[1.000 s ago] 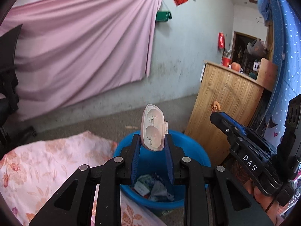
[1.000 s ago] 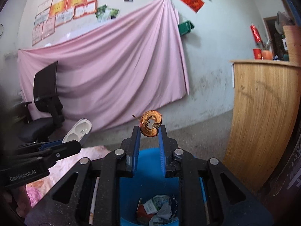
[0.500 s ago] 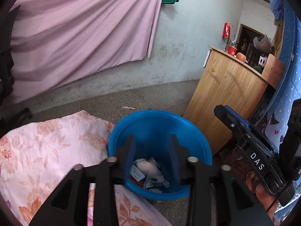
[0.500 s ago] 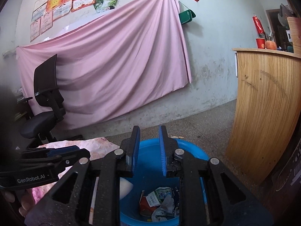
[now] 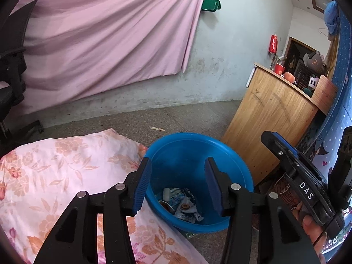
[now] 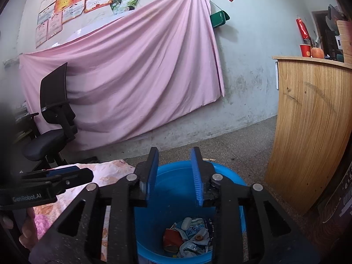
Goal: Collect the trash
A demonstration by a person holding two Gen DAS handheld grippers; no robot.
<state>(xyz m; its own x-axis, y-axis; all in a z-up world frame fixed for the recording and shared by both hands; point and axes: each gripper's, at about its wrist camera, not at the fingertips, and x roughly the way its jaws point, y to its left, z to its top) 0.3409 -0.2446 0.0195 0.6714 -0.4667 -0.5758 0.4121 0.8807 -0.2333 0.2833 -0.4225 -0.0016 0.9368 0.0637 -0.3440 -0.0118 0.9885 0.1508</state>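
Note:
A blue plastic bucket (image 5: 237, 167) (image 6: 228, 173) stands on the floor beside a cloth-covered table. At its bottom lies a heap of trash (image 5: 180, 204) (image 6: 189, 235): wrappers, a red crumpled can, a white plastic case and a brown apple core. My left gripper (image 5: 177, 176) hangs open over the bucket with nothing between its fingers. My right gripper (image 6: 173, 167) is likewise open and empty above the bucket's far rim. Each gripper shows at the edge of the other's view, held by a hand.
A pink floral tablecloth (image 5: 66, 167) covers the table left of the bucket. A wooden counter (image 6: 312, 127) with a red cup and an orange fruit stands at the right. A black office chair (image 6: 52, 123) is at the left, before a pink sheet on the wall.
One second ago the left gripper held a white plastic case and the right held an apple core. Both opened and the items dropped into the bucket, where they lie now.

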